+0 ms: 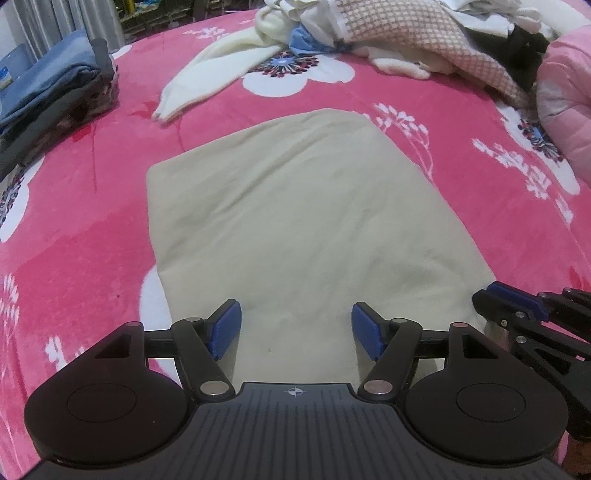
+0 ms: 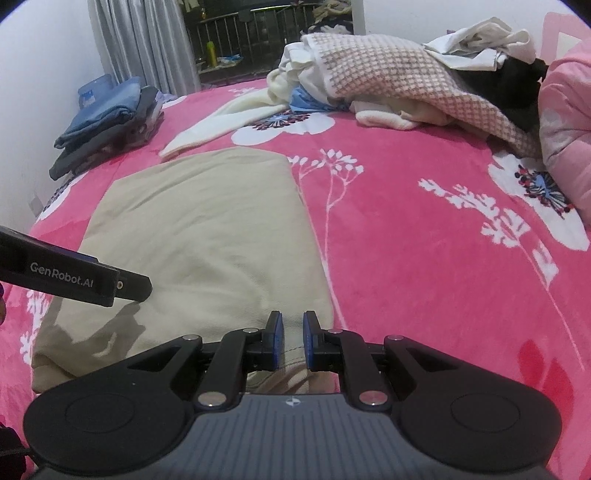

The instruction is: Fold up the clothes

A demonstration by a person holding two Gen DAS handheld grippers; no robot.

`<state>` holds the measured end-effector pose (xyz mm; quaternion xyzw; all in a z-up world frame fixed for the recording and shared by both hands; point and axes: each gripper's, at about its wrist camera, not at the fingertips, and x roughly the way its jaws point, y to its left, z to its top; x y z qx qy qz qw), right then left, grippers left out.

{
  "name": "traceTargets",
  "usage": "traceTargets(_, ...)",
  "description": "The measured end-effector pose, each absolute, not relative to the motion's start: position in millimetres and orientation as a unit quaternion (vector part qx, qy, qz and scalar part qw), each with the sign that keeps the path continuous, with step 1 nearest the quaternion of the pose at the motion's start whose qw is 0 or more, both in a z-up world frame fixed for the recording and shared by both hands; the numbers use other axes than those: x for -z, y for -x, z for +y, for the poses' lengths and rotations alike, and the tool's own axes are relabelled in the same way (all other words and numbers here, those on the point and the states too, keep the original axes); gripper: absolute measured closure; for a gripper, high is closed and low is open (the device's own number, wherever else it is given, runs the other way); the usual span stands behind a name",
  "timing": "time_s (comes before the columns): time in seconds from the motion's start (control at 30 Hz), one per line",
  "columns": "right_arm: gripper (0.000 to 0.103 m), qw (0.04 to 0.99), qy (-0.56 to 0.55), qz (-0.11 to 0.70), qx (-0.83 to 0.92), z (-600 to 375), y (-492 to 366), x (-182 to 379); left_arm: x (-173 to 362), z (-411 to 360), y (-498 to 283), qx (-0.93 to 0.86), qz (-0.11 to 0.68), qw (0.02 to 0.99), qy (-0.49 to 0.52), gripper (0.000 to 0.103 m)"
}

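Observation:
A folded beige garment (image 1: 295, 203) (image 2: 207, 229) lies flat on the pink flowered blanket (image 1: 92, 221) (image 2: 424, 240). My left gripper (image 1: 295, 328) hovers open over the garment's near edge, its blue pads (image 1: 225, 328) wide apart with nothing between them. One of its fingers (image 2: 125, 286) reaches in from the left in the right wrist view. My right gripper (image 2: 293, 332) is at the garment's near right corner, its jaws almost together with a fold of beige cloth pinched between them. It also shows at the right edge of the left wrist view (image 1: 491, 295).
A stack of folded jeans and dark clothes (image 1: 55, 92) (image 2: 107, 122) sits at the far left. A heap of unfolded clothes (image 1: 388, 33) (image 2: 388, 74) lies at the back, with a white garment (image 1: 214, 74) trailing from it. A pink quilt (image 1: 565, 92) bulges at the right.

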<state>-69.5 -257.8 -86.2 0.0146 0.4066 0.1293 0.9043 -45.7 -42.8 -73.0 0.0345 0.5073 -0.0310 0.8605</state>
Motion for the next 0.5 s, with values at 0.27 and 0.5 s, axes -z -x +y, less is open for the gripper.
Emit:
traceTargets(0.27, 0.09, 0.903, -0.027, 0.409, -0.131, -260.4, 69.3, 86.4, 74.0, -47.3, 46.3, 0.026, 0.507, 0.86, -0.051, 0.035)
traceTargets(0.5, 0.09, 0.901, -0.039, 0.411, -0.132, -263.6, 69.1, 86.6, 73.9, -49.7, 47.1, 0.023, 0.506, 0.86, -0.062, 0.035)
